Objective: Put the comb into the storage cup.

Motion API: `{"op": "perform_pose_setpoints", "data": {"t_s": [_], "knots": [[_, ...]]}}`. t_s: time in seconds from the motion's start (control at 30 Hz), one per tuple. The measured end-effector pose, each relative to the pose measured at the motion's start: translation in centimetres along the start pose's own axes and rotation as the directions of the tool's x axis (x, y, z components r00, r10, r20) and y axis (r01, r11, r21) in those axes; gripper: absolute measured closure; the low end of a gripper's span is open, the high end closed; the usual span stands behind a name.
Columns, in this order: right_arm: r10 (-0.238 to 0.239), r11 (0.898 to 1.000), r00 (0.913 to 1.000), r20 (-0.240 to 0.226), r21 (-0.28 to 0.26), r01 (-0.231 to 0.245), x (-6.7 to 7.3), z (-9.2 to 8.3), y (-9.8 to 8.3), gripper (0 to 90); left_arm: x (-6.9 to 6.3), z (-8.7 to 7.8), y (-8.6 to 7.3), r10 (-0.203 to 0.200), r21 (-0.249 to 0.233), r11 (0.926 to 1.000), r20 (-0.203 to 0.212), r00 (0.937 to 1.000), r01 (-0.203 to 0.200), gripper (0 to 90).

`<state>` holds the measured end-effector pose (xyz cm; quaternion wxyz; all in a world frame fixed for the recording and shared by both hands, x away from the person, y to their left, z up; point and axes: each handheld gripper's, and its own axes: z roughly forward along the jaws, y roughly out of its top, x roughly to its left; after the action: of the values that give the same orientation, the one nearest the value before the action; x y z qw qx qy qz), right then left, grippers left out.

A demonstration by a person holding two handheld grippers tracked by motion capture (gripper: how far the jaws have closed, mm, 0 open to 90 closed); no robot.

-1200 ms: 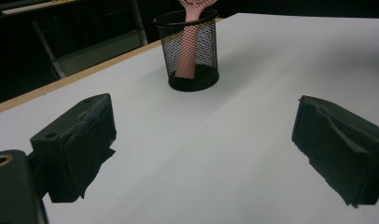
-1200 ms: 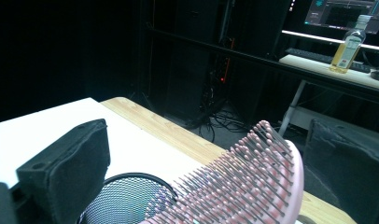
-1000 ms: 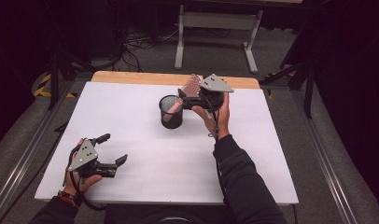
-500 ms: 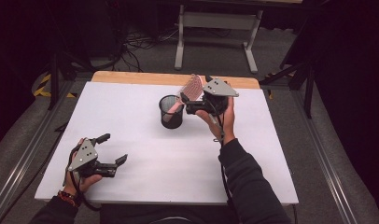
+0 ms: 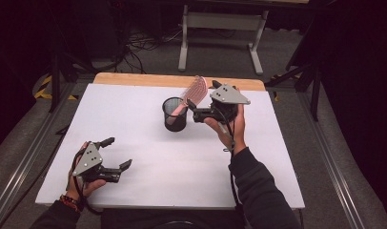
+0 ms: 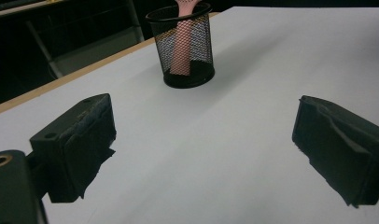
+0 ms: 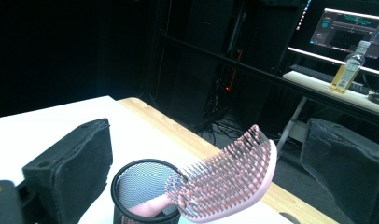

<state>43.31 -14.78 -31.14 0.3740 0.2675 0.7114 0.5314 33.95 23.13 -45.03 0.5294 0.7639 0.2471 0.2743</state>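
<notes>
A white bench (image 5: 148, 143) with a wooden far edge stands on grey floor (image 5: 325, 143) in a dark room, with a grey stand (image 5: 220, 21), cables (image 5: 144, 43) and a lit monitor (image 7: 351, 35) behind.

The table (image 5: 134, 119) lies bare across the left and lower middle of the frame, so there is open passage there. Near upper centre stands the cup (image 5: 175, 114), with the brush (image 5: 191, 93) leaning out of it toward the upper right (handle down inside). The right gripper (image 5: 194, 112), jaws apart, sits just beside the cup's right side, closing that approach. The left gripper (image 5: 116, 153) occupies the lower left corner.
</notes>
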Motion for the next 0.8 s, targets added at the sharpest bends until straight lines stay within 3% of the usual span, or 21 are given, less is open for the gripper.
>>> {"op": "perform_pose_setpoints", "data": {"t_s": [0.53,0.8], "knots": [[-0.033,0.999,0.9994,-0.009,0.028,0.033,0.4,-1.5,-0.9,4.7,0.4,-0.3,0.0,-0.031,-0.015,0.9994,-0.010,0.9995,0.031,7.5],[-0.047,0.998,0.9987,-0.017,0.045,0.048,0.6,-2.0,-1.4,5.3,0.4,-0.3,0.0,-0.026,-0.011,0.9996,-0.009,0.9996,0.026,7.4]]}}
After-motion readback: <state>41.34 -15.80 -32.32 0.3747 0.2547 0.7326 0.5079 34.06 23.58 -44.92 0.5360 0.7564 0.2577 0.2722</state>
